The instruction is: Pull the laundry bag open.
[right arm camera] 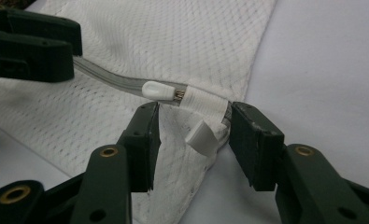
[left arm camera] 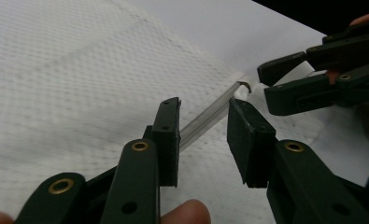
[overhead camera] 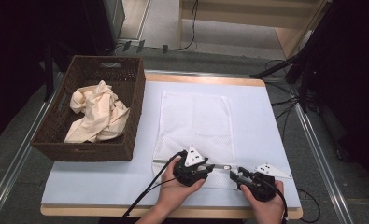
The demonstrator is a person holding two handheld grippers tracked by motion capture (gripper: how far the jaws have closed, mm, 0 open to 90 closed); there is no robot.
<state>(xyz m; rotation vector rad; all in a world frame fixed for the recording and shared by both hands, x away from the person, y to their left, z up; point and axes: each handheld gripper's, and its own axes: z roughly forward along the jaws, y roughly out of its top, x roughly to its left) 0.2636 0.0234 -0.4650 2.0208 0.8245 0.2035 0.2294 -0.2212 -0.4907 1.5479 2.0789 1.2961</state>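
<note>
Because the zipper point(right arm camera: 126, 84) runs along the near edge of the white mesh bag point(overhead camera: 196, 121), both tools straddle it: the left gripper point(left arm camera: 203, 140) part-open, empty, the strip ahead between its jaws; the right gripper point(right arm camera: 194, 140) part-open around the pull tab point(right arm camera: 159, 88) corner, unclamped.

A lab or test room set up for recording is indicated. A light wooden table point(overhead camera: 205, 78) covered with a pale sheet point(overhead camera: 261, 121) is placed on grey carpet point(overhead camera: 14, 154), with metal floor rails point(overhead camera: 320, 154) running along both sides. Beyond the tongs point(overhead camera: 195, 171), cables point(overhead camera: 191, 28), dark stand legs point(overhead camera: 285, 65) and plain wooden furniture point(overhead camera: 266, 14) are seen.
</note>
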